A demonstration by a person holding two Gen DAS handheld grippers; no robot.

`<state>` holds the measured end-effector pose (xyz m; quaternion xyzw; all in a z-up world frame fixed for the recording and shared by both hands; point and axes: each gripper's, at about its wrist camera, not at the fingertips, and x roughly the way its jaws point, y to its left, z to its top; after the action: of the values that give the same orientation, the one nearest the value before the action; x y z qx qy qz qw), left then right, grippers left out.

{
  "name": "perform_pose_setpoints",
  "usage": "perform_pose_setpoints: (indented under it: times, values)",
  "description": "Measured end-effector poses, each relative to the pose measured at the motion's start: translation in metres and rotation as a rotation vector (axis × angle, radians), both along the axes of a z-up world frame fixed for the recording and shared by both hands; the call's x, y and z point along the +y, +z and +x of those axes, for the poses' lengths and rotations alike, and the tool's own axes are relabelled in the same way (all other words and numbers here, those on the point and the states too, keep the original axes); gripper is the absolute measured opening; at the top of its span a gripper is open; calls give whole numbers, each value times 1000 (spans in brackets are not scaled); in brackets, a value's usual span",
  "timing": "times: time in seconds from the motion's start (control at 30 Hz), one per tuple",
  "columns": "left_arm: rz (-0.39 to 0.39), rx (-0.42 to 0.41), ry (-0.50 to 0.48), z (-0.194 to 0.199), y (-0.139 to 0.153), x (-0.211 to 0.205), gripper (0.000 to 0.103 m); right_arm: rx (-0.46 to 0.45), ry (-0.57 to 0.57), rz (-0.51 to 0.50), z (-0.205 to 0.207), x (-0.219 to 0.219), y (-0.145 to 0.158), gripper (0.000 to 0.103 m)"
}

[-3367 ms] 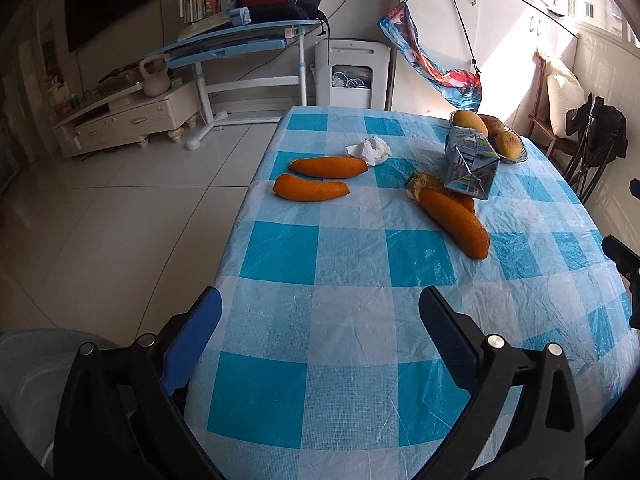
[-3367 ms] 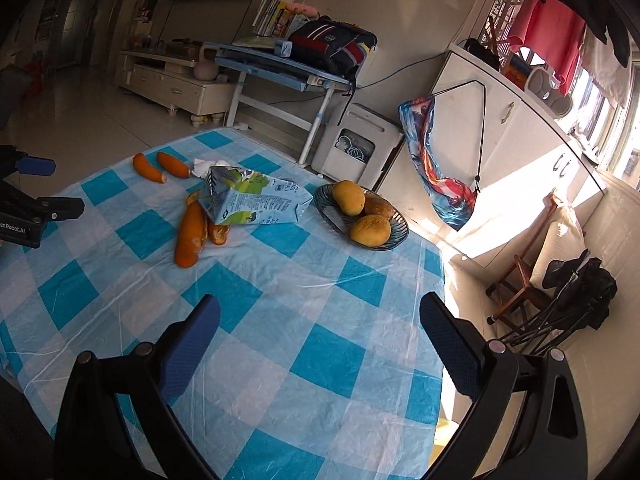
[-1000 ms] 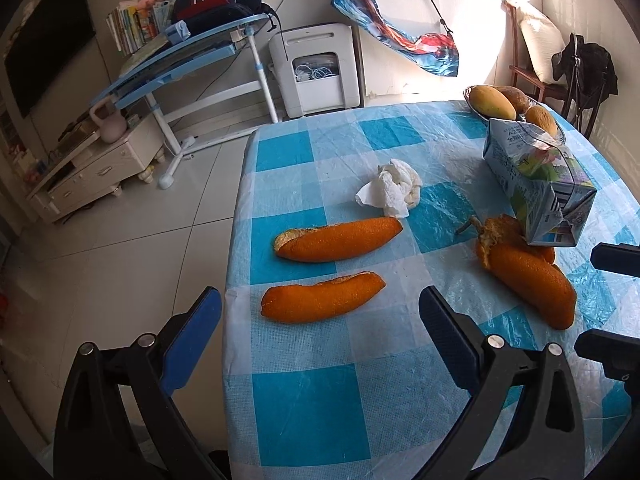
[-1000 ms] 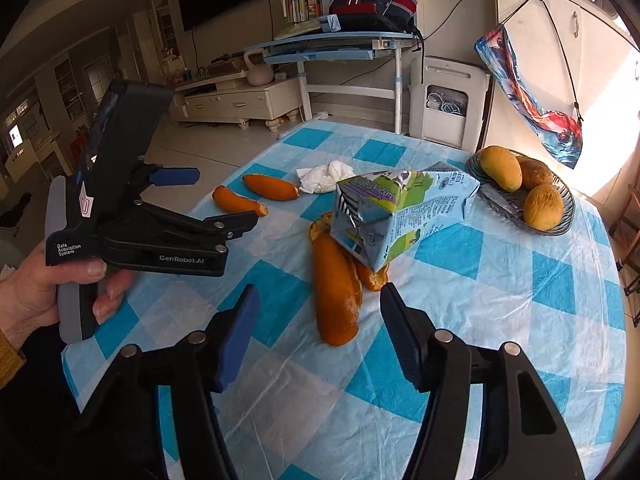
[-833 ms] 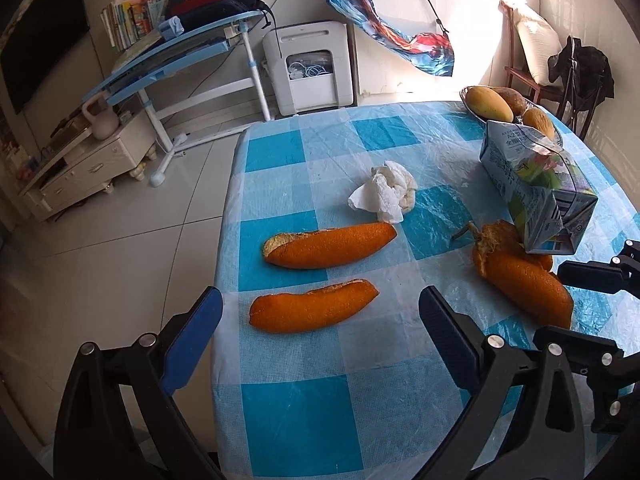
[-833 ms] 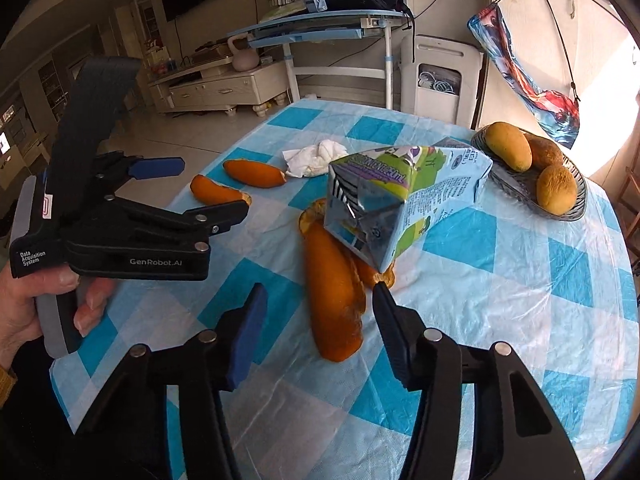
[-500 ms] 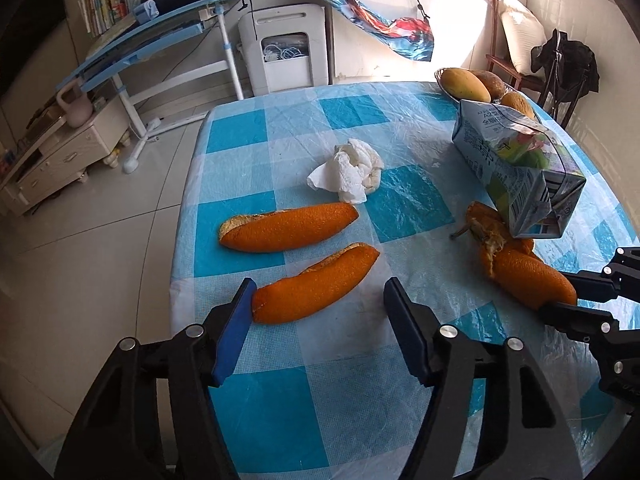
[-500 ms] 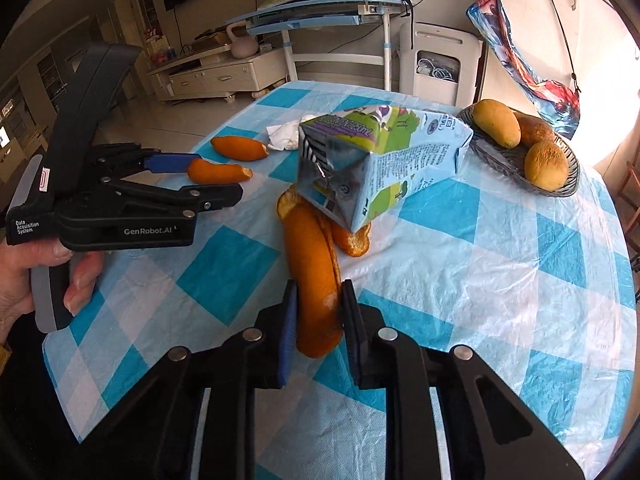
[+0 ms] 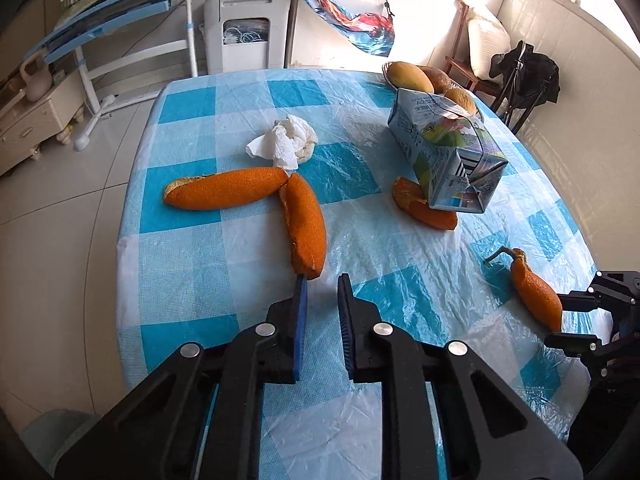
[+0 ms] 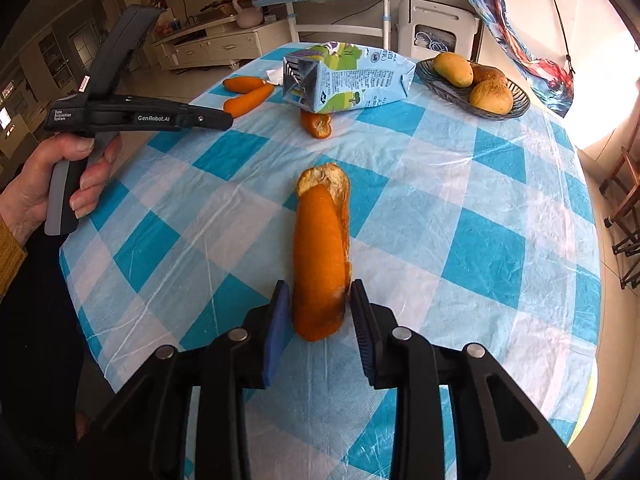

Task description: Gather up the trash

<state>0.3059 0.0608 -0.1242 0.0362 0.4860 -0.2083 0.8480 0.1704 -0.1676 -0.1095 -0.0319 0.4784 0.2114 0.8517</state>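
Note:
My right gripper (image 10: 318,300) is shut on a long orange peel (image 10: 320,252) and holds it over the blue checked tablecloth (image 10: 460,208); it also shows in the left wrist view (image 9: 536,296). My left gripper (image 9: 322,284) is nearly closed, and its left fingertip touches the near end of a second orange peel (image 9: 305,228), which is not gripped. A third peel (image 9: 226,189) lies beside it. A crumpled white tissue (image 9: 286,143), a flattened milk carton (image 9: 444,156) and a smaller peel (image 9: 424,208) under it lie further on.
A wire basket of mangoes (image 10: 476,80) stands at the table's far edge. A grey bin (image 9: 48,432) sits on the floor by the table's near left corner. A blue desk (image 9: 120,12), a white appliance (image 9: 248,36) and a chair (image 9: 520,72) stand around the table.
My right gripper has closed on the long peel and pulled it back from the carton. My left gripper has narrowed, and the second peel has swung round to point at it.

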Motion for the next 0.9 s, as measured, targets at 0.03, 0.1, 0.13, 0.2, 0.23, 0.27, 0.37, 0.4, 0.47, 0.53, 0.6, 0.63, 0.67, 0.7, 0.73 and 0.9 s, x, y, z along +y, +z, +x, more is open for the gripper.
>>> perform_pose_setpoints:
  times: [0.03, 0.1, 0.13, 0.2, 0.23, 0.27, 0.37, 0.4, 0.47, 0.53, 0.6, 0.63, 0.67, 0.7, 0.73, 0.9]
  values:
    - [1, 1, -1, -2, 0, 0, 16, -8, -10, 2, 1, 1, 0, 49]
    - [2, -2, 12, -3, 0, 0, 16, -29, -10, 9, 4, 6, 2, 59]
    - [-4, -2, 19, -4, 0, 1, 20, -39, -8, 10, 5, 8, 3, 59]
    - [-7, -17, 45, -3, 2, 2, 36, -58, -9, 8, 6, 11, 4, 60]
    - [-1, -32, 63, -1, 3, 2, 46, -65, -11, 9, 6, 12, 5, 60]
    - [5, -48, 80, 1, 5, 2, 48, -71, -13, 10, 7, 12, 5, 60]
    - [25, -87, 122, 12, 7, -2, 58, -88, -22, 1, 6, 11, 5, 60]
    - [30, -91, 131, 18, 6, -4, 58, -91, -27, 1, 7, 10, 4, 60]
    - [50, -89, 151, 27, 0, -8, 58, -96, -42, 1, 8, 8, 3, 60]
    - [71, -112, 162, 30, -2, -14, 58, -103, -54, -4, 9, 6, 3, 60]
    - [82, -124, 153, 30, -3, -19, 46, -106, -62, -6, 10, 4, 2, 60]
    - [93, -133, 147, 29, -3, -21, 31, -106, -65, -5, 12, 3, 1, 60]
    - [100, -136, 133, 28, -3, -23, 24, -103, -67, -5, 12, 4, 0, 60]
    - [96, -135, 125, 26, -3, -23, 19, -101, -68, -6, 13, 4, -1, 60]
    - [85, -133, 121, 25, -3, -23, 18, -99, -67, -6, 14, 4, -2, 60]
    - [29, -104, 80, 7, -2, -22, 17, -89, -45, -19, 11, 9, -4, 40]
